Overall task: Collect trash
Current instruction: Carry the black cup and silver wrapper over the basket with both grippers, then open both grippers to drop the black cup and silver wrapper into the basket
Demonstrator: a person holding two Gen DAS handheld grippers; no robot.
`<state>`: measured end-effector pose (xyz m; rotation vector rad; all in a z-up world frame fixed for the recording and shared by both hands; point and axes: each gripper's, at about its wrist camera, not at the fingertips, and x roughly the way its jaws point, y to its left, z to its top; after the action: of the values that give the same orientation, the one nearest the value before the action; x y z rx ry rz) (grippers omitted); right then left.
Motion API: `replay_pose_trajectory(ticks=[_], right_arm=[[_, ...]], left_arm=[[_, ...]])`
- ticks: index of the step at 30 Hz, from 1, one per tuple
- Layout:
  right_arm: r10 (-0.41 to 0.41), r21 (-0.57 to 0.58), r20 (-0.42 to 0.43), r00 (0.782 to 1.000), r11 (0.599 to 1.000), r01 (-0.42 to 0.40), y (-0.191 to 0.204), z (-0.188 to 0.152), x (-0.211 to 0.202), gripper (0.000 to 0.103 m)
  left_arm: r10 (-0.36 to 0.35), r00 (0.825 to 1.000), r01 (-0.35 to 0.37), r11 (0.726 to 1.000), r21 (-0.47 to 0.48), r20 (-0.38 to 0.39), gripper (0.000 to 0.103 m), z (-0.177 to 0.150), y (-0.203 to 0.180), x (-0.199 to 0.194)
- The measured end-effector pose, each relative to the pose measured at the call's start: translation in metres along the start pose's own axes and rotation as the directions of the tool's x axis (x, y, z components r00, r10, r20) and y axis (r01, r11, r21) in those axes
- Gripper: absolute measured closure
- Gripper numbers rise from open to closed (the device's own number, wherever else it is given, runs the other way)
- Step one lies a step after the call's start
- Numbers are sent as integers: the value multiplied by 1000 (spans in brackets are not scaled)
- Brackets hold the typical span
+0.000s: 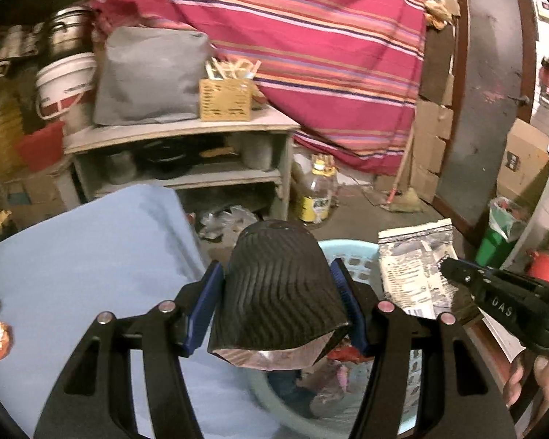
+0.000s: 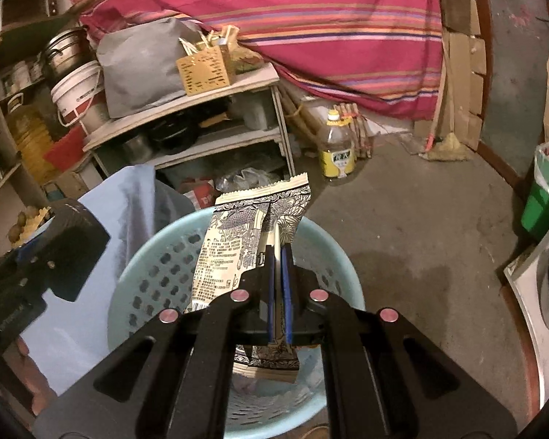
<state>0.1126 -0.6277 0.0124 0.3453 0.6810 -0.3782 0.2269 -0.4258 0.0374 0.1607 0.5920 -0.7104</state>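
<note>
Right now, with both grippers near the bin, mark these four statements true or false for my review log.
1. The left gripper grips a black bag. True.
2. The right gripper is open and empty. False: it is shut on a printed wrapper.
3. The light blue basket lies below both grippers. True.
4. The basket is solid-walled. False: its wall is perforated with holes.
</note>
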Motion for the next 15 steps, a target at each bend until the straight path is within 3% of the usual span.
replay_pose_trajectory(ticks=[5, 7, 15], right_arm=[[-1, 5, -11, 1000, 1000, 1, -4, -2, 3, 98], [0, 7, -11, 1000, 1000, 0, -4, -2, 3, 98], [13, -10, -30, 999, 1000, -13, 9, -2, 13, 98]], left_arm=[[-19, 999, 19, 1000, 5, -29, 42, -1, -11, 18], [-19, 999, 20, 1000, 12, -31, 33, 0, -14, 19], [29, 999, -30, 999, 13, 13, 24, 0, -4, -4]])
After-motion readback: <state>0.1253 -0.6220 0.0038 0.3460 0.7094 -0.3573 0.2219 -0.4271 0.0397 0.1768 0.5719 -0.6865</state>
